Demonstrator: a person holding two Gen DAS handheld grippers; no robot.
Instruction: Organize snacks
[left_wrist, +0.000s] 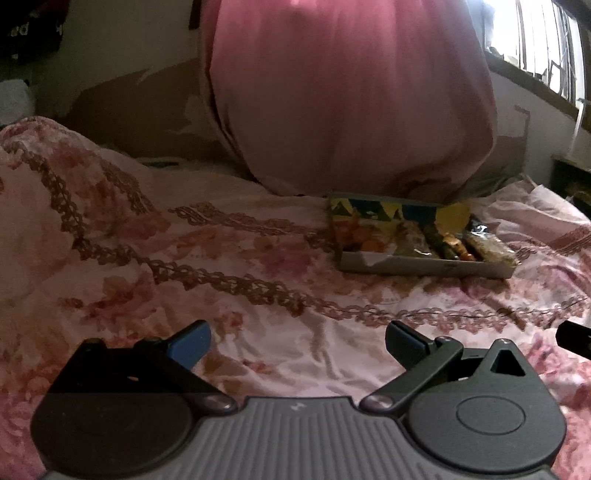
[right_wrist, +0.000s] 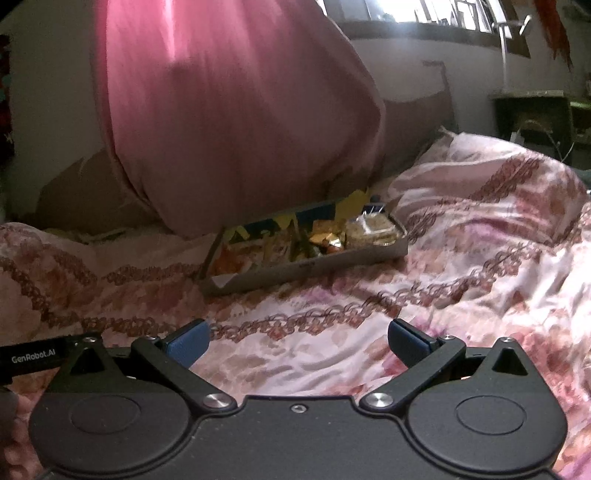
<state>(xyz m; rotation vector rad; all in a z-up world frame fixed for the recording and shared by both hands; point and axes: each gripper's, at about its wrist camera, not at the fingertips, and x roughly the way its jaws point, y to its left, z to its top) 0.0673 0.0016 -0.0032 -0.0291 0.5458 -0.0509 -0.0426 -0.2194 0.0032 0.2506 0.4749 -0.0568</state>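
Both grippers are hanging low over the floral bedspread (left_wrist: 229, 280) with their jaws spread wide and nothing between them: the left gripper (left_wrist: 297, 341) and the right gripper (right_wrist: 298, 339) are each showing bare cloth in the gap. The snacks are sitting packed side by side in a shallow grey tray (left_wrist: 424, 266), which is resting on the bed just in front of a large pink pillow (left_wrist: 347, 96). From the left jaws the tray is lying toward one o'clock, its long axis running nearly crosswise to the fingers; from the right jaws the tray (right_wrist: 306, 266) is lying toward eleven o'clock to noon, its long axis slanting up toward the two o'clock side. Judging by how large it is looming in each view, neither hand seems clearly nearer, though the right one is facing it more squarely. Either gripper would be needing a forward reach, since the tray is standing well apart from both sets of fingertips.
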